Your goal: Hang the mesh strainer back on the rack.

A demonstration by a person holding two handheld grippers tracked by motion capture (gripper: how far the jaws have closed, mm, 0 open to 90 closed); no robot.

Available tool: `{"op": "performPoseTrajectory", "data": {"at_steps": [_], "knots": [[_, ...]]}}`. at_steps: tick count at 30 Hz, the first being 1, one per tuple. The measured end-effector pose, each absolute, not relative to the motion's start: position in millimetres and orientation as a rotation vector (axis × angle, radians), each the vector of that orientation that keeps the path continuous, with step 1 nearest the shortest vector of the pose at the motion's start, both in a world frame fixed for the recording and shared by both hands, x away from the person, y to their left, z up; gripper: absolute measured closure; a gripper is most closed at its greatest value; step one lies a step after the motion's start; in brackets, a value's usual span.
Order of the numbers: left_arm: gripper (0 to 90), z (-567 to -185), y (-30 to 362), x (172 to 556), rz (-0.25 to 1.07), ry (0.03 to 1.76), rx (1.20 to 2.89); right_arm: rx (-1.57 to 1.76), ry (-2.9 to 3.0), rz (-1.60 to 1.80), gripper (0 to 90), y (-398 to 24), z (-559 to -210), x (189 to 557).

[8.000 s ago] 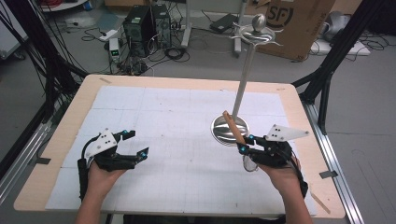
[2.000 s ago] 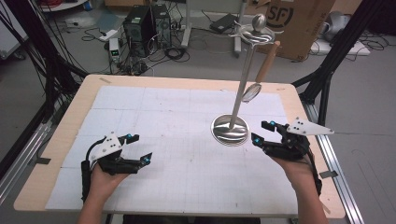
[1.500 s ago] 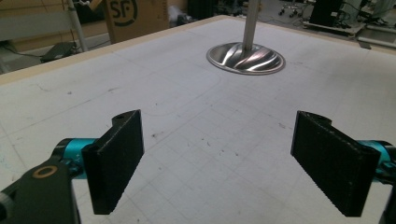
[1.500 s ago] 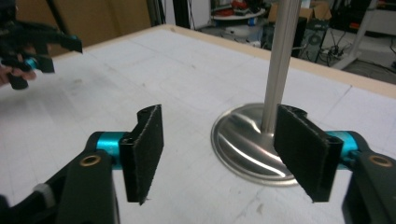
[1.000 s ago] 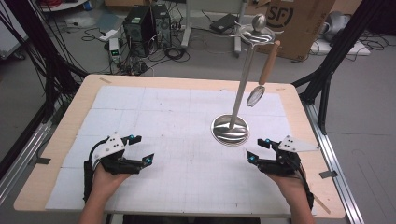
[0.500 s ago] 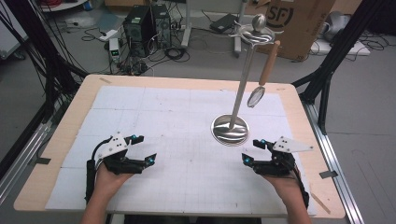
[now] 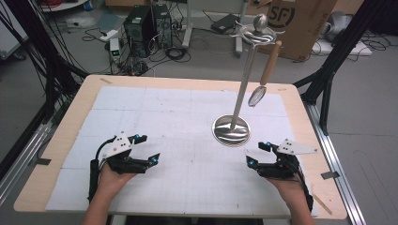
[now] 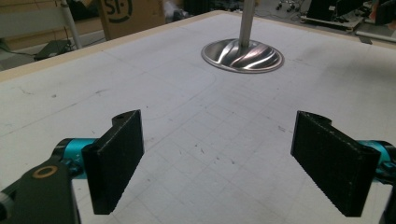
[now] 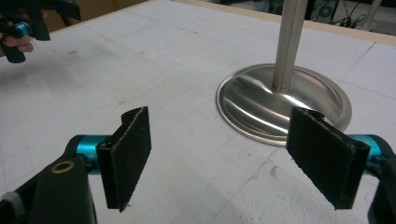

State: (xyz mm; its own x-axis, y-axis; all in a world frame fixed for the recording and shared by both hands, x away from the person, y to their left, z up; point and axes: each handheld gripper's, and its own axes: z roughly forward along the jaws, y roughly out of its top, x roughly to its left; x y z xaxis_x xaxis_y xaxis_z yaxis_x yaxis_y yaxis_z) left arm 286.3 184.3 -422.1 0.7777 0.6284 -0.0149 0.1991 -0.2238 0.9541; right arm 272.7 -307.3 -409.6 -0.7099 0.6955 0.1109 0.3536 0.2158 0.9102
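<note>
Now | your right hand-held gripper (image 7: 253, 154): jaws just opened, nothing between, near stand base (image 7: 231, 131) | your left hand-held gripper (image 7: 146, 148): released, over desk (image 7: 187, 117) | ladle (image 7: 265, 70): hanging from stand.

Even indoor light, soft shadows, slight blur

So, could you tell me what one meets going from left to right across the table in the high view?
Left gripper → round steel base of the stand → spoon with a wooden handle hanging from the stand's top → right gripper.
</note>
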Motion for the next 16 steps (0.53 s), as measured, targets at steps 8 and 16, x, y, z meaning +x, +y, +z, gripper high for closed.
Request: {"op": "performPoseTrajectory", "data": {"at_steps": [8,16], "knots": [[17.7,-423.2,186.1,285.1,0.442,0.651,1.802,0.976,2.171,1.503,21.6,-306.1,-408.8,274.3],[17.7,-423.0,185.8,284.9,0.438,0.652,1.802,0.965,2.187,1.502,21.6,-302.7,-409.1,274.6]]}}
